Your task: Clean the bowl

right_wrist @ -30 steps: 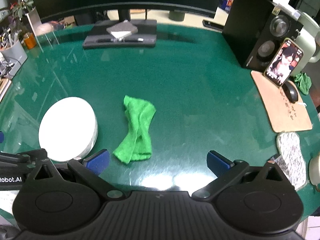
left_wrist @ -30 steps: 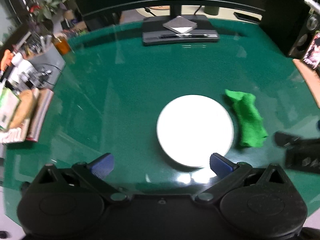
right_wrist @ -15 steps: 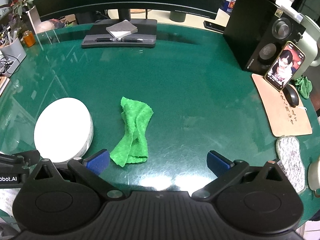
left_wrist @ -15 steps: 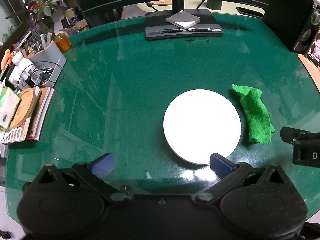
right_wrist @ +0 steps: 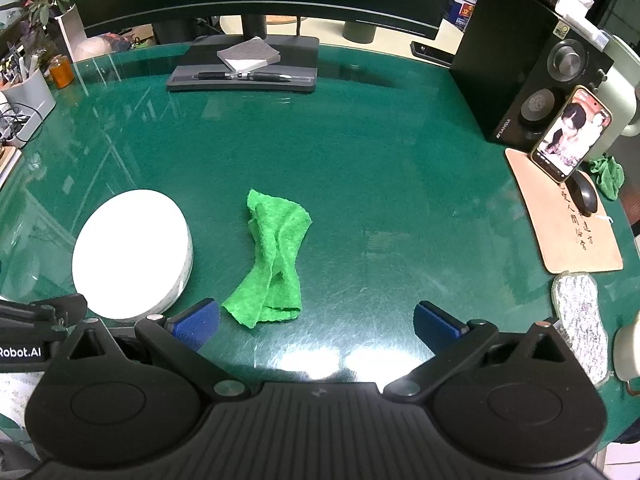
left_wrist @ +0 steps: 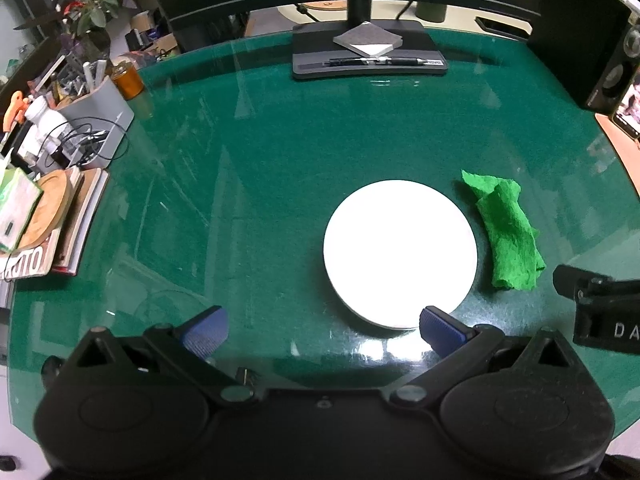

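my view has steadied over the table. the bowl (left_wrist: 400,254) sits just beside the cloth (right_wrist: 276,258). my left claw (left_wrist: 322,326) and right claw (right_wrist: 316,322) gape wide, empty, so cleaning hasn't begun.

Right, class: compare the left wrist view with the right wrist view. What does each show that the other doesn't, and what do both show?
Only the left wrist view shows the stack of books and the wooden disc at the table's left edge. Only the right wrist view shows the speaker, phone, mouse and mat. Both show the white bowl, the green cloth beside it, the monitor stand with its pen, and an open hand-held gripper low in frame.
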`<state>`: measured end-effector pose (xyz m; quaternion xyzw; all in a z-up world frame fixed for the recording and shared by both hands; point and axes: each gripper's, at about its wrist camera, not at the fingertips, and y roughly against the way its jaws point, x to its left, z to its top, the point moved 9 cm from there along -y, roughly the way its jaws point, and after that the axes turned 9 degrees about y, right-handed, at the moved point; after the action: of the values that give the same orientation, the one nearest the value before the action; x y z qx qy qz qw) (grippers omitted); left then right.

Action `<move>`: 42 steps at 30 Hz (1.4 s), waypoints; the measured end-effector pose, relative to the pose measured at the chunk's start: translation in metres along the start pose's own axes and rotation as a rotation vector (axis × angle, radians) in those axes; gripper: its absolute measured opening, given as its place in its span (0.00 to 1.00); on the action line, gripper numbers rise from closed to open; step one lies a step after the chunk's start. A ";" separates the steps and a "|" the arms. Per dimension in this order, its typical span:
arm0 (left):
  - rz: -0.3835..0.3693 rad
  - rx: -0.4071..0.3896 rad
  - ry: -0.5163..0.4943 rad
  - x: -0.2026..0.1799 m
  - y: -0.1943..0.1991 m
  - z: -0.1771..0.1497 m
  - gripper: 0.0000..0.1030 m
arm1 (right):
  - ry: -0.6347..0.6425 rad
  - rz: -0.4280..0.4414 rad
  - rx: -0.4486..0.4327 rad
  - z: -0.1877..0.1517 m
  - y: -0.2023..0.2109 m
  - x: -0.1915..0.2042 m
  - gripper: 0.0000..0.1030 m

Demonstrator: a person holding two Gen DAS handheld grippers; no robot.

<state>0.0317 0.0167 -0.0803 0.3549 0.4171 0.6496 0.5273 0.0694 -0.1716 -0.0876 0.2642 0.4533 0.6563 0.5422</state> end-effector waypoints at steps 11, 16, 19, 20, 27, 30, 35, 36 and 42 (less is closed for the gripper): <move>0.016 -0.031 0.084 0.011 0.017 0.006 0.99 | 0.038 -0.002 -0.021 0.002 0.013 0.009 1.00; 0.013 -0.028 0.076 0.009 0.016 0.006 0.99 | 0.037 0.001 -0.012 0.000 0.012 0.009 1.00; 0.013 -0.020 0.070 0.008 0.014 0.004 0.99 | 0.035 0.004 -0.006 -0.001 0.010 0.010 1.00; 0.013 -0.019 0.068 0.008 0.014 0.004 0.99 | 0.035 0.005 -0.006 -0.001 0.010 0.010 1.00; 0.009 -0.017 0.070 0.007 0.013 0.003 0.99 | 0.029 0.001 -0.004 -0.001 0.009 0.013 1.00; 0.007 -0.015 0.073 0.007 0.013 0.003 0.99 | 0.030 0.002 -0.001 -0.001 0.009 0.014 1.00; 0.003 -0.012 0.080 0.008 0.012 0.003 0.99 | 0.036 0.002 0.001 -0.001 0.009 0.015 1.00; 0.002 -0.011 0.081 0.008 0.012 0.003 0.99 | 0.036 0.003 0.002 -0.001 0.008 0.015 1.00; 0.004 -0.018 0.084 0.009 0.013 0.004 0.99 | 0.033 0.007 0.007 -0.001 0.008 0.014 1.00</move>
<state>0.0289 0.0248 -0.0667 0.3233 0.4326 0.6686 0.5111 0.0607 -0.1586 -0.0834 0.2567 0.4636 0.6610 0.5313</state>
